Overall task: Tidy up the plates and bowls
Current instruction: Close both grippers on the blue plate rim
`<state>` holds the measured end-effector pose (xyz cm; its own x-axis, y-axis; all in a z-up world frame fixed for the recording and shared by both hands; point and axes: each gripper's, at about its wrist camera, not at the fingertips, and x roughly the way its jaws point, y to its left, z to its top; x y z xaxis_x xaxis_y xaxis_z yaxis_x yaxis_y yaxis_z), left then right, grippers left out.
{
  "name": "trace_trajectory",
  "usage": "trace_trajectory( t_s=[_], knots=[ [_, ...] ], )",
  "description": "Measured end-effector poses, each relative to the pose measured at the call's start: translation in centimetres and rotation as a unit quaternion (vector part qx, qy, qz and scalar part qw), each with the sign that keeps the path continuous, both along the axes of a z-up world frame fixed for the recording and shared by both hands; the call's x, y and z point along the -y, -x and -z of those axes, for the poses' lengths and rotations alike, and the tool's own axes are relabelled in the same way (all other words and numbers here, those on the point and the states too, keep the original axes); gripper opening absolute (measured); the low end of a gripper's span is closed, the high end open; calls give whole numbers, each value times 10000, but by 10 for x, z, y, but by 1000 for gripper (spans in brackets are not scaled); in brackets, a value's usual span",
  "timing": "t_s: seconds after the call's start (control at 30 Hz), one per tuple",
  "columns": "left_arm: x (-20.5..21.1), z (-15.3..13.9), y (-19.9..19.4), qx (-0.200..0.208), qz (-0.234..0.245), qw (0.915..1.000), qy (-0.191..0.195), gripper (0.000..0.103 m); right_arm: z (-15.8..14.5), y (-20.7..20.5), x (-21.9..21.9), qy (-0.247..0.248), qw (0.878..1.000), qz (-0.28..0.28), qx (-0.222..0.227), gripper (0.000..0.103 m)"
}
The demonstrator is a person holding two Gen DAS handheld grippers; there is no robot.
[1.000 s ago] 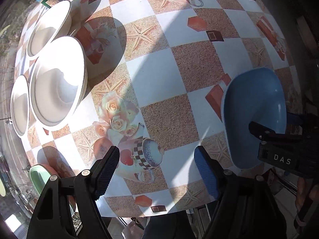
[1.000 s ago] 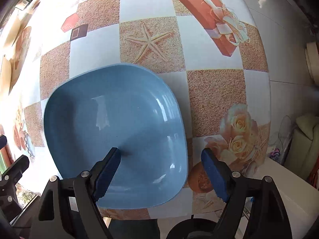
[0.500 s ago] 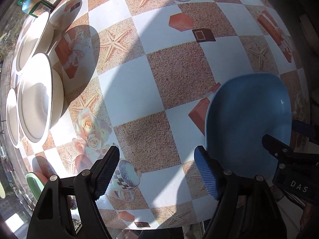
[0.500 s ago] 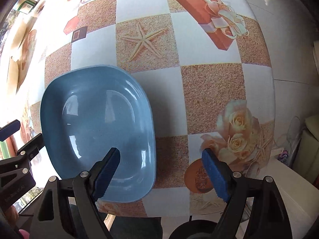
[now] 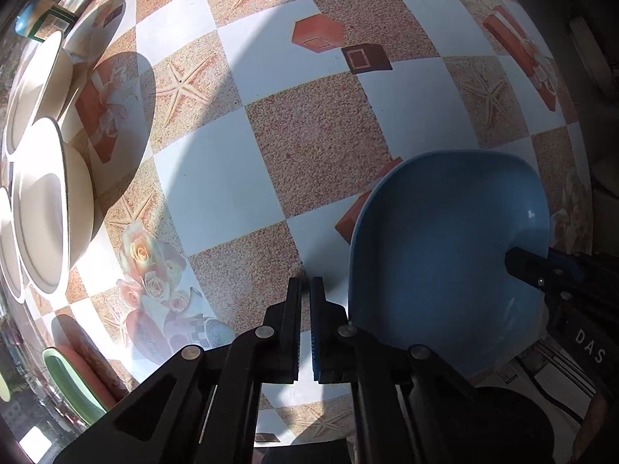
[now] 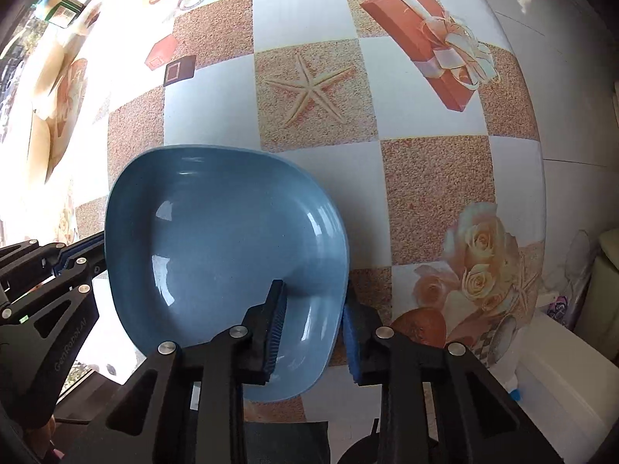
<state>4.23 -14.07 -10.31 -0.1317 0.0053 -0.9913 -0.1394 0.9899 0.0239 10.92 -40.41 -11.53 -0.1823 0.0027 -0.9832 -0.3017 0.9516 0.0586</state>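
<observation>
Right claw (image 6: pixel 313 321) pinching blue plate (image 6: pixel 216 232) rim

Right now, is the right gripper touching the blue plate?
Touching. In the right wrist view, the right gripper straddles the blue plate rim, one finger pressed inside it, the other outside.

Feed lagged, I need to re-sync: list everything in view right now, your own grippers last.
Blue plate: one, blue, near table edge, rim between the right gripper's pads.
Cream bowls: at least three, cream-white, far left side, overlapping.
Green dish: one, green, near-left table edge, partly cut off.
Small box: one, green, far-left corner.
Table: one, checkered printed cloth.
Left gripper: shut, empty, above the table.
Right gripper: clamped on blue plate.
</observation>
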Motion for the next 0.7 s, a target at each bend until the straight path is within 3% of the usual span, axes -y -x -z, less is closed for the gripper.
trace_trajectory(
  t_s=[0.03,0.1,0.17,0.23,0.5,0.53,0.57,0.6,0.7],
  knots=[
    [-4,-2,2,36,-64,10000,-20,8,1,-3,5,-179,9996,211,-115,19],
    [-12,-5,7,45,-91,9999,-11,24,2,-5,13,-477,9974,485,-250,19],
    [-18,-8,11,178,-98,9997,-158,56,3,-6,21,-517,9968,572,-218,19],
    [-23,-12,13,318,-57,9993,-204,65,3,-5,26,-523,9967,588,-195,20],
    [14,-19,-8,301,273,9988,-264,65,5,11,42,-463,9960,745,-154,22],
    [15,-20,-10,276,275,9988,-290,60,14,15,50,-476,9957,780,-129,27],
    [17,-25,-9,296,209,9991,-230,42,14,18,50,-459,9957,802,-112,28],
    [18,-29,-7,290,127,9994,-107,35,15,19,47,-389,9961,792,-80,29],
    [4,-32,-6,307,27,9995,51,33,18,24,40,-577,9952,756,-241,19]
  ],
)
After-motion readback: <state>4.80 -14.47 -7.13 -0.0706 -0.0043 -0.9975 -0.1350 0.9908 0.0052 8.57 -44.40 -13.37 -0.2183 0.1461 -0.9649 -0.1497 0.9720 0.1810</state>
